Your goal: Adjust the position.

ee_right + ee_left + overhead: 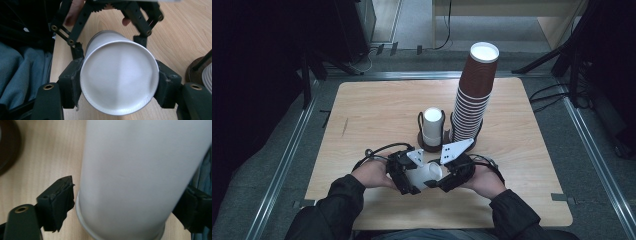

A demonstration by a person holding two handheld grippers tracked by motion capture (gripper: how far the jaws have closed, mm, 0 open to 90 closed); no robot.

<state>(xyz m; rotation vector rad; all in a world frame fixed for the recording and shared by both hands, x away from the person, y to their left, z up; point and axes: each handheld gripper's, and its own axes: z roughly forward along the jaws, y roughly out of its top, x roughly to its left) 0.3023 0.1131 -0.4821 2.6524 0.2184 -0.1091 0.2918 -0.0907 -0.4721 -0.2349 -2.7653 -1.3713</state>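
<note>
At the near edge of the table, your two grippers meet around one white paper cup [428, 173] that lies on its side between them. Your left gripper [408, 176] comes in from the left with your hand [371, 172] wrapped behind it, forearm angled inward from the bottom; in the left gripper view its jaws stand on either side of the cup's [140, 180] wall near the rolled rim, the left pad just at the rim, though you cannot tell for sure whether they press it. Your right gripper [443, 177] mirrors it from the right, hand [484, 180] behind and the grey three-cornered plate [455, 150] on top. In the right gripper view its jaws are clamped on the cup's [119, 82] closed base end, one pad tight on each side, with the left gripper [108, 37] beyond, straddling the far end.

Just past your grippers stands a dark round holder [432, 145] with wire loops, carrying an upright white cup [432, 126]. Just beside it on the right rises a tall stack of brown paper cups [473, 95], leaning slightly to the right. All of this rests on the light wooden tabletop [377, 110].
</note>
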